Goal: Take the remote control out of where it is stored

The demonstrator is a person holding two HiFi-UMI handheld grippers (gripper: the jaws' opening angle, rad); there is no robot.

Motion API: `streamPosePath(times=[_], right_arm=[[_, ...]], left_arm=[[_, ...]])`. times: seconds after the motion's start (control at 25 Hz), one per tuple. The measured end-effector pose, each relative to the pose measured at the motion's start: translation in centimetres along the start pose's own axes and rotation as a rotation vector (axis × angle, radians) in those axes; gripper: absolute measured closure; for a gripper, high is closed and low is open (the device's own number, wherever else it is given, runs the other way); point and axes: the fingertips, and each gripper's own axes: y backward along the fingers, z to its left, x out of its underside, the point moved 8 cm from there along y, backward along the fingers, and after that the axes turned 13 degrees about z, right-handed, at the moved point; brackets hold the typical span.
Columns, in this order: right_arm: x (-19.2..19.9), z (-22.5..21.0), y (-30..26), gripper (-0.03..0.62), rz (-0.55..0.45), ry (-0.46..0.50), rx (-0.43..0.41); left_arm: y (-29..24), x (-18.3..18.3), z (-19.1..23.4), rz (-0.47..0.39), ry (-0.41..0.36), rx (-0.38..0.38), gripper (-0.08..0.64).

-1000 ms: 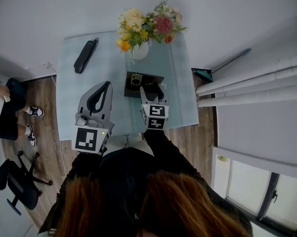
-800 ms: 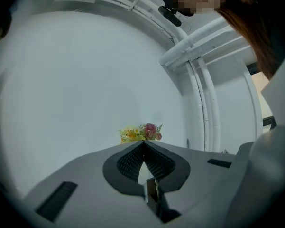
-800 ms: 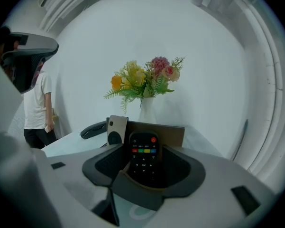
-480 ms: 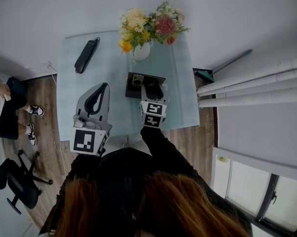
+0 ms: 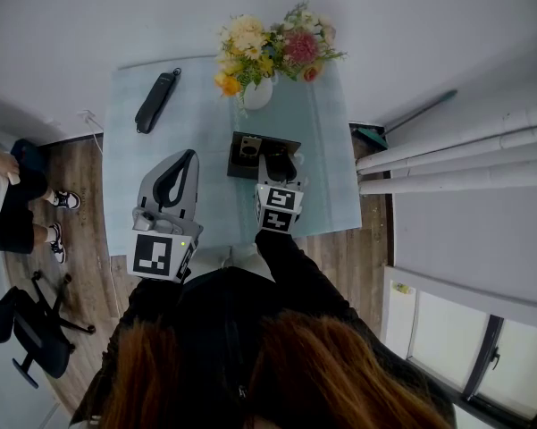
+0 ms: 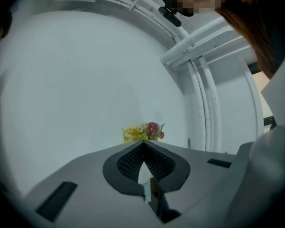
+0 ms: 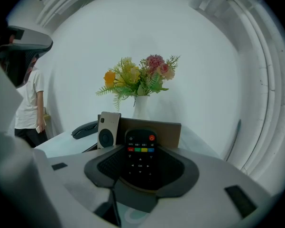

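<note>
A black remote control (image 7: 140,156) stands upright in a brown holder (image 7: 168,133) in the middle of the pale table (image 5: 205,105). A beige remote (image 7: 108,129) stands beside it on the left. My right gripper (image 7: 141,149) reaches into the holder (image 5: 243,141); its jaws have just been closing and the pads now press on both sides of the black remote. My left gripper (image 5: 189,155) hangs shut over the table's left half with nothing in it, its tips (image 6: 143,144) touching.
A white vase of flowers (image 5: 257,92) stands just behind the holder. A long black handset-like object (image 5: 155,101) lies at the table's far left corner. A person (image 7: 28,103) stands left of the table, and an office chair (image 5: 36,333) sits nearby.
My right gripper has edged forward into the holder and its jaws have narrowed round the black remote. The left gripper has stayed where it was.
</note>
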Motion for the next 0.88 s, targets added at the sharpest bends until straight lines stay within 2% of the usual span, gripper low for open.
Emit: streamPosePath(times=[0.24, 0.68, 0.88], right_arm=[[-0.3, 0.0, 0.4, 0.385, -0.014, 0.016, -0.004], [-3.5, -0.1, 3.3, 0.385, -0.141, 0.087, -0.004], [-4.5, -0.3, 5.0, 0.385, -0.178, 0.084, -0.018]], left_arm=[[-0.1, -0.1, -0.1, -0.001, 0.001, 0.003, 0.555], [-0.5, -0.2, -0.5, -0.008, 0.002, 0.016, 0.555], [-0.6, -0.2, -0.8, -0.009, 0.001, 0.024, 0.555]])
